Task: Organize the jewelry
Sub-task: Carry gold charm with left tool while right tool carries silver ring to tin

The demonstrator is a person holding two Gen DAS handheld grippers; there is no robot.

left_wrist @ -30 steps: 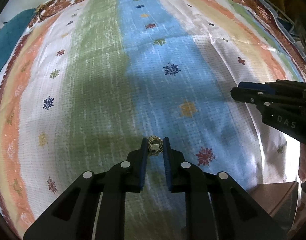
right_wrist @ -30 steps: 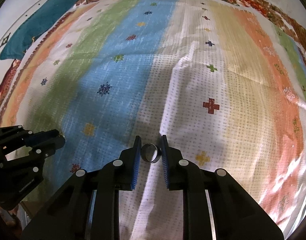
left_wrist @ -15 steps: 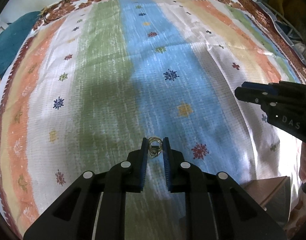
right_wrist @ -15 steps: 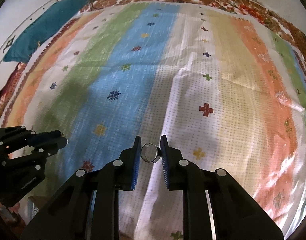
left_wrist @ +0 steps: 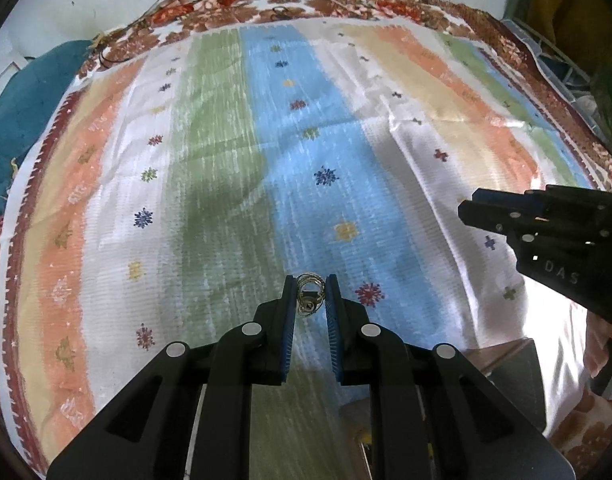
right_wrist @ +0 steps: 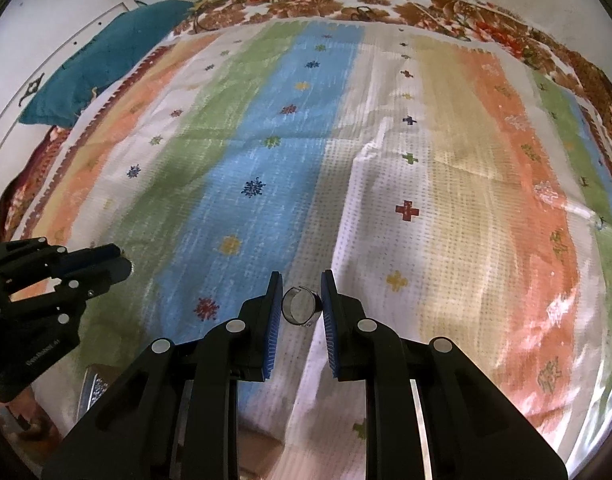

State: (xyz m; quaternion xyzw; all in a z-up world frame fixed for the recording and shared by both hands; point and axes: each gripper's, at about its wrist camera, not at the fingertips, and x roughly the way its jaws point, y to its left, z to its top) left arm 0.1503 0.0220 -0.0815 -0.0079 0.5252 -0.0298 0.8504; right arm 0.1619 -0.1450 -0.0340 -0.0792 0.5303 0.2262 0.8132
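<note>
My left gripper is shut on a small gold ring with wire loops, held above the striped bedspread. My right gripper is shut on a plain silver ring, also held above the bedspread. The right gripper shows at the right edge of the left wrist view. The left gripper shows at the left edge of the right wrist view. Both rings sit between the blue pads near the fingertips.
A brown box corner lies low on the right in the left wrist view; a box also shows in the right wrist view at lower left. A teal pillow lies at the bed's far left. A wall stands behind the bed.
Both grippers have pulled back and risen from the bedspread with their rings; more of the far bed edge, the wall and the box now show.
</note>
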